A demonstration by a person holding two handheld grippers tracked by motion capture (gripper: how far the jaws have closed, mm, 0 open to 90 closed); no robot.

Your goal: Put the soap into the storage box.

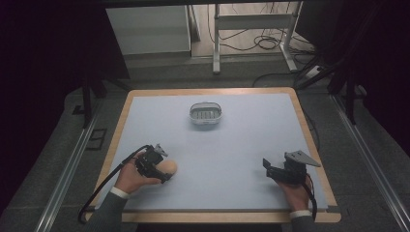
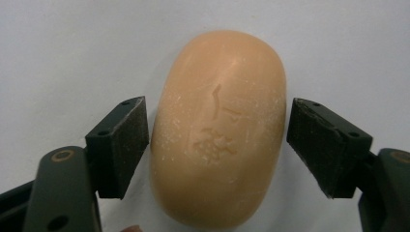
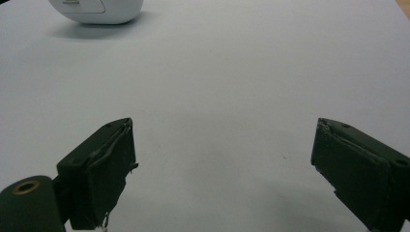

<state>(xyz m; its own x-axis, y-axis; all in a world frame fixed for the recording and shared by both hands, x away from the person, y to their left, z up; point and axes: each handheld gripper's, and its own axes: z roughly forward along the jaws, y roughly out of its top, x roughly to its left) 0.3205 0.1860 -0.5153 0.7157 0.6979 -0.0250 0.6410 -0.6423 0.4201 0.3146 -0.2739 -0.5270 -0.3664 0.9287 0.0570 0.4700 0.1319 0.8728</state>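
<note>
The soap (image 2: 217, 130) lies near-left on the worktop (image 1: 241, 145), between the left claw's (image 2: 217, 140) wide jaws, untouched. The right claw (image 3: 225, 169) gapes wide near-right. A dish (image 1: 206, 115) sits far-centre.

Wooden-edged table (image 1: 309, 130) with pale blue mat (image 1: 241, 150), white dish (image 1: 205, 115) far centre, tan soap bar (image 1: 168, 167) near left

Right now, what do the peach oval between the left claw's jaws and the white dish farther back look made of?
The oval looks like bar soap: matte, waxy, an embossed mark, whitish powdery scuffs. The dish looks like smooth moulded plastic, white outside with a grey ribbed inside, probably a soap tray.
</note>
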